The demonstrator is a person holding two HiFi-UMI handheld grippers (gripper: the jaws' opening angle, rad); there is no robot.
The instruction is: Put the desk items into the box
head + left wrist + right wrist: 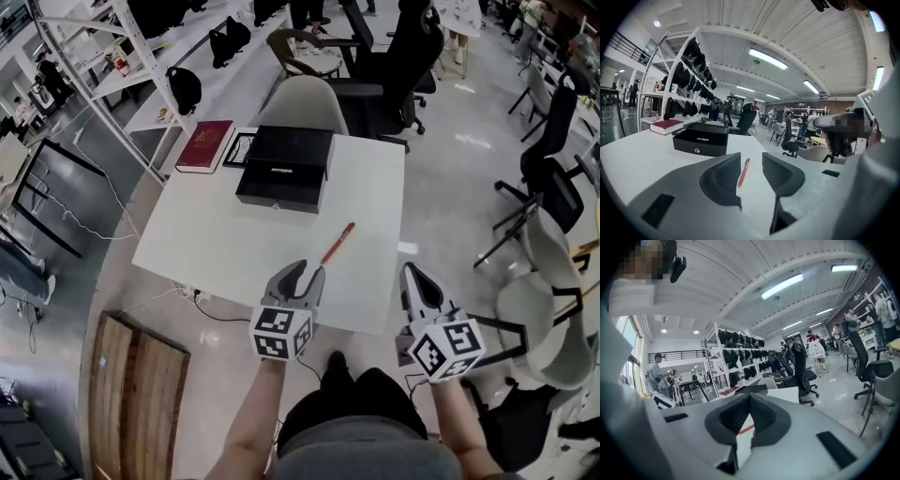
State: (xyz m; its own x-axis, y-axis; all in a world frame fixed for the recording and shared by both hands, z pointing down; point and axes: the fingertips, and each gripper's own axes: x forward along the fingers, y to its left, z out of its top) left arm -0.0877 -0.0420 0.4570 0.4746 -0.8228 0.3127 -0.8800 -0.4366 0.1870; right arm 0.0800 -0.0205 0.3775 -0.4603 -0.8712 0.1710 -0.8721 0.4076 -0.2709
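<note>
A red pen (337, 244) lies on the white table (225, 239) near its front edge. Behind it stands a black box (284, 167) with its lid shut, and a dark red book (205, 145) lies to the box's left. My left gripper (305, 270) hovers at the front edge just short of the pen, open with nothing between its jaws. In the left gripper view the pen (743, 172) shows beyond the gap of the left gripper (750, 158), with the box (701, 138) further back. My right gripper (410, 272) is off the table's right front corner, shut and empty; its tips meet in the right gripper (749, 396) view.
A flat black-framed item (239, 147) lies between book and box. A grey chair (300, 101) and a black office chair (394, 66) stand behind the table. More chairs (553, 272) are at the right, a white shelf rack (112, 84) at the left, and a wooden board (136, 394) lies on the floor.
</note>
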